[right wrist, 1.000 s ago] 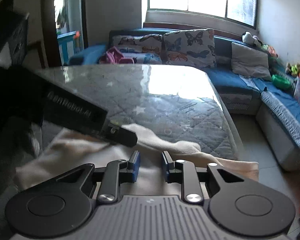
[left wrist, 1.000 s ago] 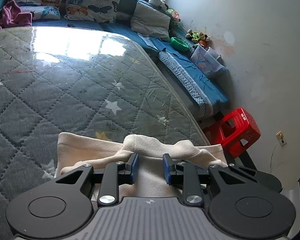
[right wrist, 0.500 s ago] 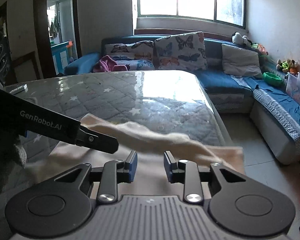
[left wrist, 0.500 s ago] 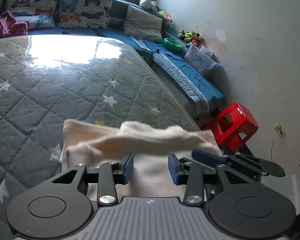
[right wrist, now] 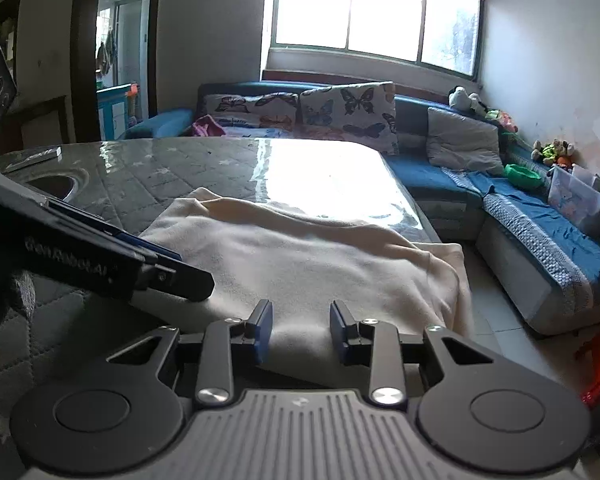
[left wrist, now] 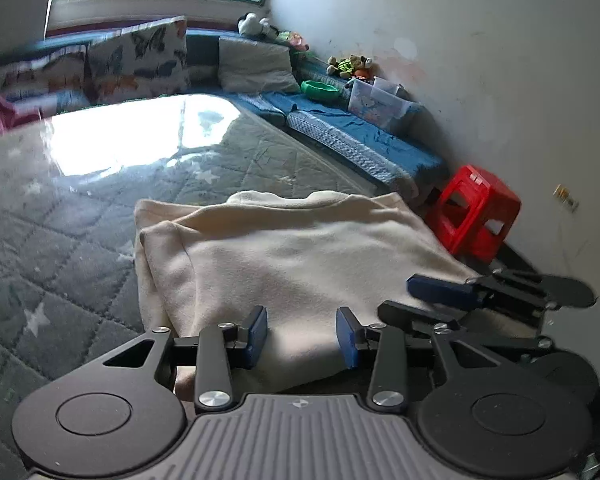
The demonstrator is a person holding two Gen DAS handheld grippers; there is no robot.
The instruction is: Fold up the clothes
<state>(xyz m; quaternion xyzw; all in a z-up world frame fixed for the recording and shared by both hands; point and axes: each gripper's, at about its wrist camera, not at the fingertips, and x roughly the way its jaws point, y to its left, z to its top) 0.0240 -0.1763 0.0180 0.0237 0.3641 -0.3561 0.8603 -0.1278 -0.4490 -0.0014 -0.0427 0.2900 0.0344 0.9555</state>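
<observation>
A cream fleece garment (left wrist: pixel 292 256) lies folded flat on the grey quilted table top (left wrist: pixel 60 240), near its right edge; it also shows in the right wrist view (right wrist: pixel 300 256). My left gripper (left wrist: pixel 302 334) is open and empty, hovering just above the garment's near edge. My right gripper (right wrist: pixel 300 330) is open and empty too, above the near edge further right. The right gripper's fingers (left wrist: pixel 440 290) show at the right of the left wrist view. The left gripper's fingers (right wrist: pixel 140 256) show at the left of the right wrist view.
A blue corner sofa (right wrist: pixel 540 232) with butterfly cushions (right wrist: pixel 348 108) runs behind and to the right of the table. A red plastic stool (left wrist: pixel 476 212) stands on the floor by the white wall. A pink cloth (right wrist: pixel 206 126) lies on the sofa.
Both grippers have let go of the garment, opened wider and pulled back and up. The raised fold has dropped and the garment now lies flat.
</observation>
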